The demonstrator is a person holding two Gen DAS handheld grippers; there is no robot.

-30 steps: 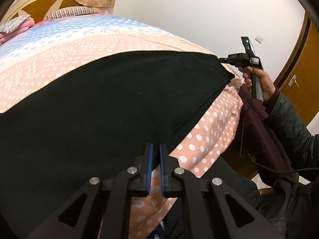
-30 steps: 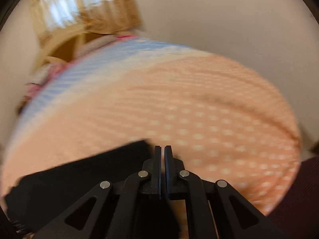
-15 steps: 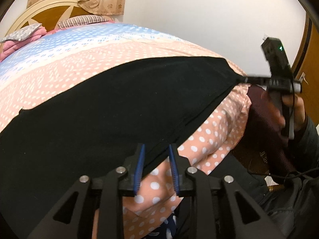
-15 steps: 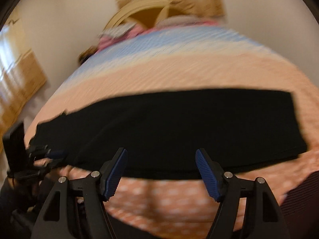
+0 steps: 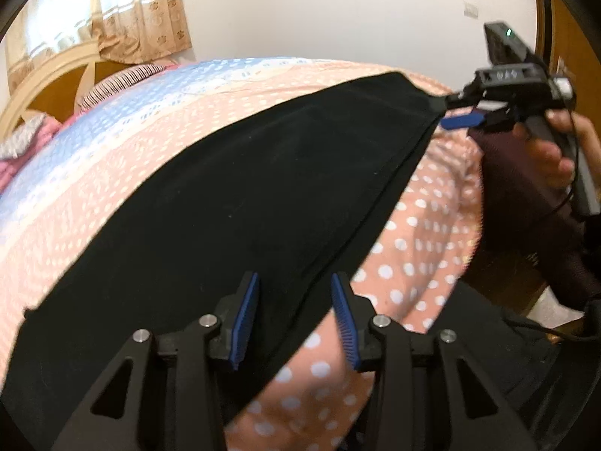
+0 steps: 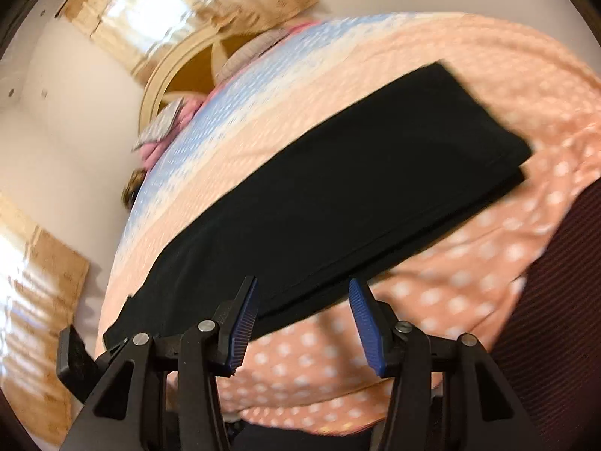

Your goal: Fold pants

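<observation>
The black pants (image 5: 263, 188) lie flat in a long folded strip across the bed (image 5: 420, 248). My left gripper (image 5: 295, 319) hangs over their near edge. Its jaws are opening, and the hem runs between the blue pads (image 5: 246, 319) untouched. In the left wrist view a hand holds my right gripper (image 5: 460, 111) at the pants' far right corner. In the right wrist view the right gripper (image 6: 304, 325) has jaws apart but closing. The pants' (image 6: 338, 195) near edge sits between its pads (image 6: 366, 327), which do not press on it.
The bedspread is pink with white dots and has a blue band (image 5: 169, 94). A wooden headboard (image 5: 49, 86), pillows and curtains (image 5: 112, 11) are at the far end. A dark maroon cloth (image 5: 526, 206), a cable and a person's dark jacket crowd the right side. A door (image 5: 563, 37) stands beyond.
Both grippers were shut a second ago, the left one on the pants' near edge, and now stand open. The right one opened wide, then narrowed, and swung round over the pants.
</observation>
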